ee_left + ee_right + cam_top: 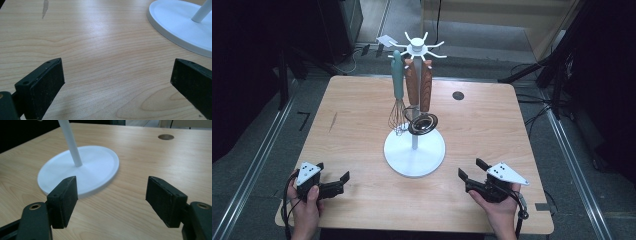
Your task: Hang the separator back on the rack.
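We find both tools, left point(337, 182) and right point(468, 171), released and empty on the desk point(352, 110); utensils hang untouched on the rack point(414, 150); nothing appears begun.

The left tool point(333, 181) sits low at the near left, held in the person's left hand point(307, 205), its jaws spread wide with nothing between them. The right tool point(471, 172), in the right hand point(498, 206), mirrors it, jaws likewise parted and empty.

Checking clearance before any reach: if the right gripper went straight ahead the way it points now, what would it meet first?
Probably the white stand base, which sits just ahead of the open right gripper; depth is unclear.
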`<state>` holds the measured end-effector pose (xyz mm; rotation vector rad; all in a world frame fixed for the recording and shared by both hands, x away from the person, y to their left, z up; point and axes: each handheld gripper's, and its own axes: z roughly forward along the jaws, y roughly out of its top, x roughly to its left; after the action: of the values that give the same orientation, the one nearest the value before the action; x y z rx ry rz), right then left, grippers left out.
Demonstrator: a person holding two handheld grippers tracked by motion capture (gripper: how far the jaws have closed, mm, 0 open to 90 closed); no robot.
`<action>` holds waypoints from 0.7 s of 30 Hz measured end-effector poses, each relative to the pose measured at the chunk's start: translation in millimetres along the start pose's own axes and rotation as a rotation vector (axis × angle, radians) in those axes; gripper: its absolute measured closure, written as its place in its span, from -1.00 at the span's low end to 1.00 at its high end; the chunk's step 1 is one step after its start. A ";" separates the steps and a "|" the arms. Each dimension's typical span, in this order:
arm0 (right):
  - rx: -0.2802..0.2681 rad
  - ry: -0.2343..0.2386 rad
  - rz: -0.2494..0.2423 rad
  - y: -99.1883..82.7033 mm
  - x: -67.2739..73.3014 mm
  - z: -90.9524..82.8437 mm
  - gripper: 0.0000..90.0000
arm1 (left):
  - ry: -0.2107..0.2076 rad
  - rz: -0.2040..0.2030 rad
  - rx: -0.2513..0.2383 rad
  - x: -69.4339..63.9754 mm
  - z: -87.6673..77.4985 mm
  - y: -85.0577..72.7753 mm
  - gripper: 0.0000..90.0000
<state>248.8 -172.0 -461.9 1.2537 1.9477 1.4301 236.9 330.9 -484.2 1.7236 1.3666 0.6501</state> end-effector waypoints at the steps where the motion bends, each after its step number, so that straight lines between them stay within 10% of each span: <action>1: 0.007 -0.008 0.001 -2.5 -3.0 -1.3 -0.42 | 0.001 0.001 -0.001 -0.1 0.0 0.0 -1.00; 21: 0.035 -0.131 0.051 -40.4 -73.8 -26.1 -0.45 | -0.013 -0.009 0.002 1.6 0.1 0.2 -1.00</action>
<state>249.7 -250.8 -501.1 1.3856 1.8732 1.3084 237.5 332.4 -484.2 1.7197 1.3658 0.6318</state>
